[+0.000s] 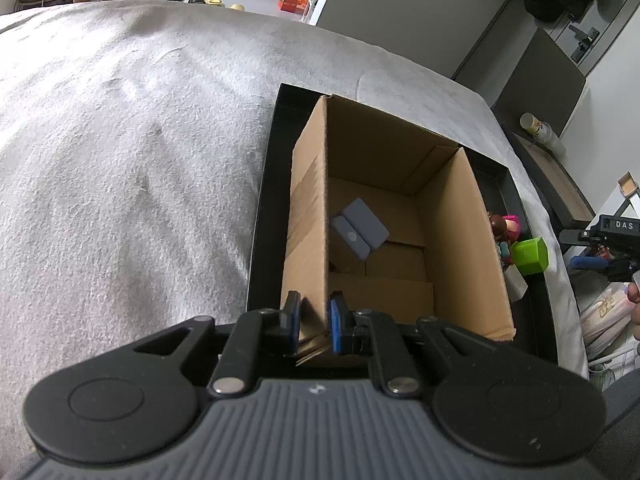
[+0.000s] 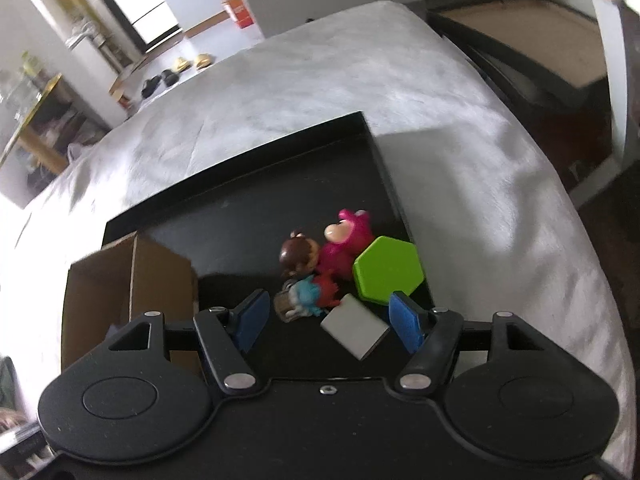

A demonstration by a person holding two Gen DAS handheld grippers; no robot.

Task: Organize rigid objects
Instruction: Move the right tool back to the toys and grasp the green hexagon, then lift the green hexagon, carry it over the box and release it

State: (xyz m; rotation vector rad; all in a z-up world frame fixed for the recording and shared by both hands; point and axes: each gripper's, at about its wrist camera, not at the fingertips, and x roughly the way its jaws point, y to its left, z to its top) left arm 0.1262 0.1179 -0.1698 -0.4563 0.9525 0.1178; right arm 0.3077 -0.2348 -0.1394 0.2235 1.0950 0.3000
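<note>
The left gripper (image 1: 314, 322) is clamped on the near left wall of an open cardboard box (image 1: 460, 240), one blue pad outside and one inside, steadying it. The box stands in a black tray (image 1: 266, 200) on a grey cloth (image 1: 120, 160). Inside the box, at 12 o'clock from the gripper, a blue-grey block (image 1: 360, 228) lies tilted on the bottom.

The right gripper (image 2: 328, 320) hangs above the tray with its jaws wide apart, holding nothing. Between and just beyond its pads lie the loose things: a white block (image 2: 356, 332) nearest, a small blue and red figure (image 2: 308, 298) at 11 o'clock, a green hexagon (image 2: 388, 272) at 1 o'clock, and past them a brown-haired doll (image 2: 298, 254) touching a pink bear (image 2: 344, 240). The box sits at 9 o'clock.

The step in hand looks like picking the next piece. To do it well, the right gripper should likely drop squarely over the white block, close on its flat sides without nudging its neighbours, while the left keeps the box steady.
</note>
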